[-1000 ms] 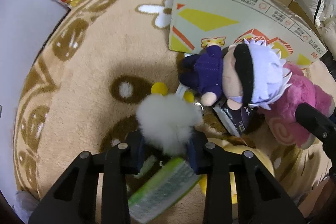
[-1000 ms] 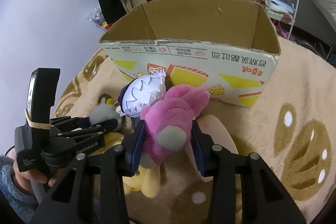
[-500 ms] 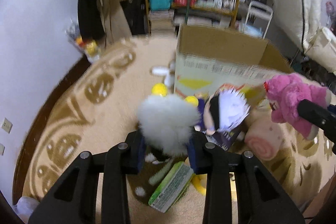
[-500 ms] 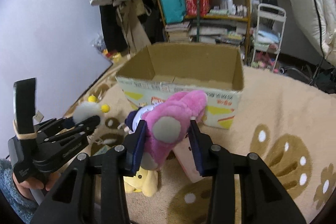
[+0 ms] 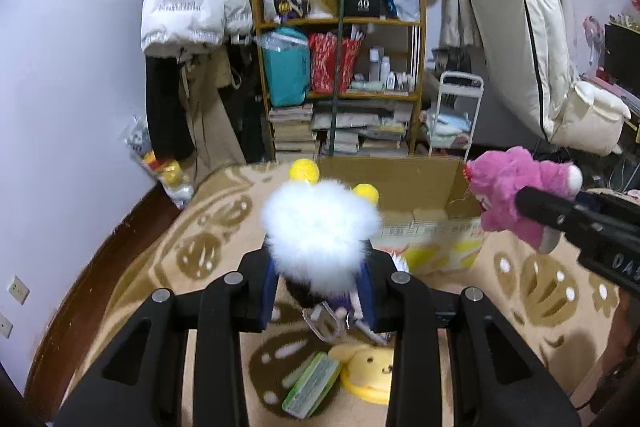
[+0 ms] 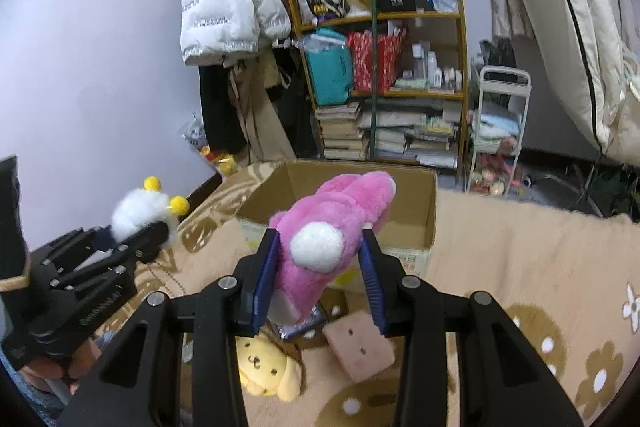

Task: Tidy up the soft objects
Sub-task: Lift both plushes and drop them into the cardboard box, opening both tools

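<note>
My left gripper (image 5: 318, 287) is shut on a fluffy white plush with yellow pompoms (image 5: 320, 227), held in the air above the rug. It also shows at the left of the right wrist view, where the white plush (image 6: 140, 213) sticks out of the left gripper (image 6: 156, 227). My right gripper (image 6: 318, 279) is shut on a pink plush bear (image 6: 332, 223), lifted in front of the open cardboard box (image 6: 416, 223). In the left wrist view the pink bear (image 5: 516, 187) hangs at the right, level with the box (image 5: 404, 183).
On the beige patterned rug (image 6: 540, 259) lie a yellow dog plush (image 6: 268, 367), a pink square cushion (image 6: 360, 345), a green packet (image 5: 312, 385) and a doll partly hidden under my left fingers. Behind the box stand a cluttered shelf (image 6: 384, 67) and a white cart (image 6: 500, 131).
Both grippers have risen off the rug with their plushes and tilted upward. The box now sits lower in view and the shelf has come into sight.
</note>
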`<action>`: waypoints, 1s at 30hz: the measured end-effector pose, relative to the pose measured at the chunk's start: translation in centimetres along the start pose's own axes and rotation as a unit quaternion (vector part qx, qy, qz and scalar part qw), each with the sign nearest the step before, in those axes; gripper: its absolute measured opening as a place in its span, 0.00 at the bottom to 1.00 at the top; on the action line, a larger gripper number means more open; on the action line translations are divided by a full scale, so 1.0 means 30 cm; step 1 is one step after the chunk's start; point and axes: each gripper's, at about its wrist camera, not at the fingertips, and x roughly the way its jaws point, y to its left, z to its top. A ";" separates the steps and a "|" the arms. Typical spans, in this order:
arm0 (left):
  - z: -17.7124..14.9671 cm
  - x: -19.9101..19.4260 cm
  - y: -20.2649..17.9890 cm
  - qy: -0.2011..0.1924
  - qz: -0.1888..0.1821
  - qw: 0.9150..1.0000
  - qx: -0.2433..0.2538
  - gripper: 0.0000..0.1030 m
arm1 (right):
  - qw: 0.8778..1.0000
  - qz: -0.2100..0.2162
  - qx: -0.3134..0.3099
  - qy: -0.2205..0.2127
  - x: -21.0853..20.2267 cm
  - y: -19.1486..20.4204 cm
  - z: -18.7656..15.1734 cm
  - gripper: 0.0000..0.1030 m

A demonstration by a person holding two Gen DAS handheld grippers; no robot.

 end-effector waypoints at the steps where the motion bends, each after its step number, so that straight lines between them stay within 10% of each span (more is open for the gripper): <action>1: 0.016 -0.006 -0.003 -0.004 -0.001 1.000 0.001 0.31 | 1.000 0.001 -0.001 -0.002 0.001 -0.003 0.008 0.41; 15: 0.264 0.162 -0.050 -0.052 -0.009 0.998 0.023 0.32 | 1.000 -0.003 -0.016 -0.025 0.136 -0.061 0.169 0.41; 30: 0.207 0.463 -0.054 0.009 -0.017 1.000 -0.014 0.32 | 1.000 -0.003 0.018 0.005 0.351 -0.203 0.085 0.41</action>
